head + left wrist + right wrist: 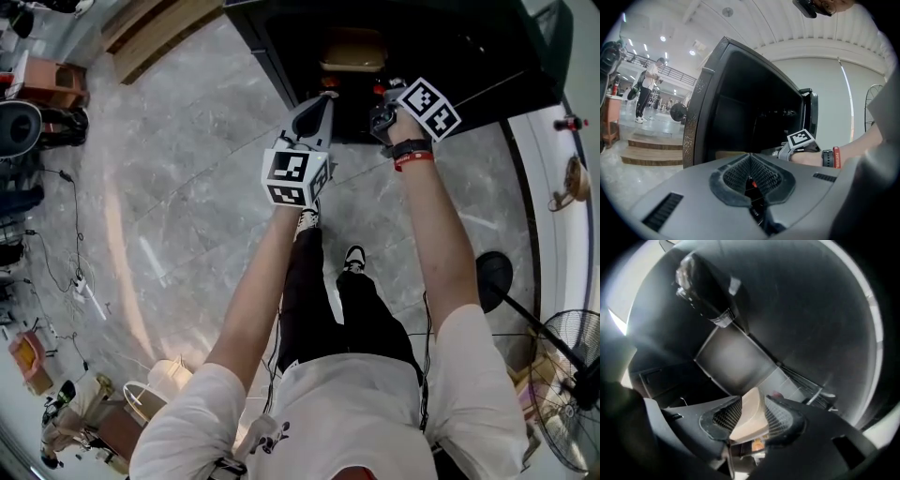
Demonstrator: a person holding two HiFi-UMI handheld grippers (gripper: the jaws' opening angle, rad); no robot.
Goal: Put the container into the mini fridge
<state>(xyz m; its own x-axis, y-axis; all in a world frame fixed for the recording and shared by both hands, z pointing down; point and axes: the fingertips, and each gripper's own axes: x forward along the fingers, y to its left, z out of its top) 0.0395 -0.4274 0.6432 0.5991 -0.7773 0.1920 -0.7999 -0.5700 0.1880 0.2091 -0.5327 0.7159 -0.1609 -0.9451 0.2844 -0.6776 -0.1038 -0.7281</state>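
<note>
The black mini fridge (281,56) stands open in front of me, and a tan container (352,52) lies inside it. My right gripper (384,98) reaches into the fridge opening. In the right gripper view its jaws (753,418) stand open, with the beige container's edge (749,427) between the mesh pads. My left gripper (317,108) hovers just outside the fridge, left of the right one, shut and empty. The left gripper view shows its pads (751,180) together, the fridge's side wall (701,117), a strip of the container (729,154) and the right gripper's marker cube (803,138).
A wire shelf (806,380) runs along the fridge's right inside wall. Wooden steps (651,147) lie left of the fridge, and a person (647,89) stands far off behind them. A fan (572,384) and a round black stand base (495,277) are on the marble floor at my right.
</note>
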